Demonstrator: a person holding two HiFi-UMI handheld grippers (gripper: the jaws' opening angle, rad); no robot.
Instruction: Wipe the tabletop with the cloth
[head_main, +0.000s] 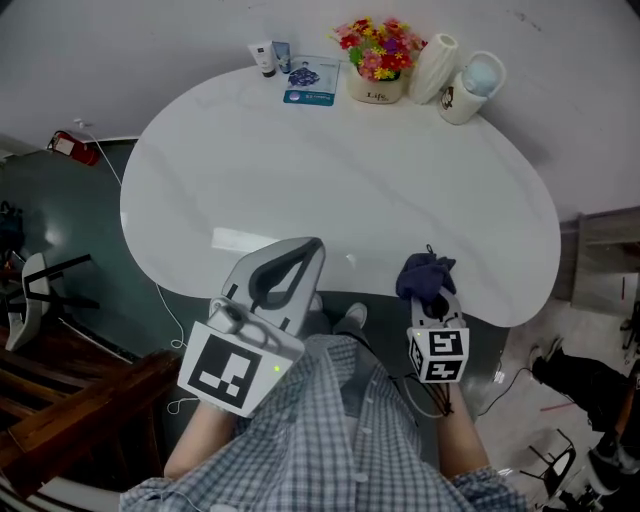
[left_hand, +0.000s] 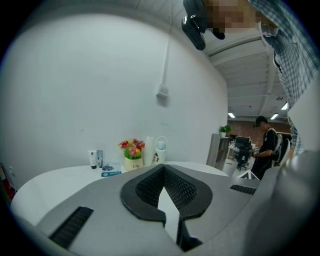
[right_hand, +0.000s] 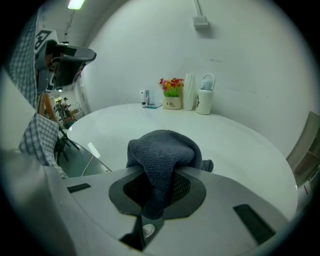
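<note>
**Head view.** A white, rounded table (head_main: 350, 190) stands against a white wall, over a dark floor. Six things line its far edge: two tubes (head_main: 271, 57), one blue packet (head_main: 311, 82), one flower pot (head_main: 378, 62), one white roll (head_main: 435, 68) and one white jug (head_main: 470, 84). All of them are well apart from both grippers. The left gripper (head_main: 312, 247) is at the near edge with its jaw tips together and nothing between them. The right gripper (head_main: 428, 297) is also at the near edge and is clamped on one dark blue cloth (head_main: 425, 274). The cloth bunches over the tabletop just inside the rim; whether it touches the tabletop cannot be told. One red object (head_main: 70, 147) lies on the floor to the left.

**Left gripper view.** The jaws of the left gripper (left_hand: 163, 168) meet at their tips and hold nothing. Beyond them are the table (left_hand: 45, 185) and the flower pot (left_hand: 132, 158). One person (left_hand: 265, 145) stands far off to the right.

**Right gripper view.** The right gripper (right_hand: 162, 175) pinches the cloth (right_hand: 162, 150), which folds out over the jaw tips. The table (right_hand: 240, 145) lies beyond it, and the flower pot (right_hand: 172, 97) stands by the wall.
</note>
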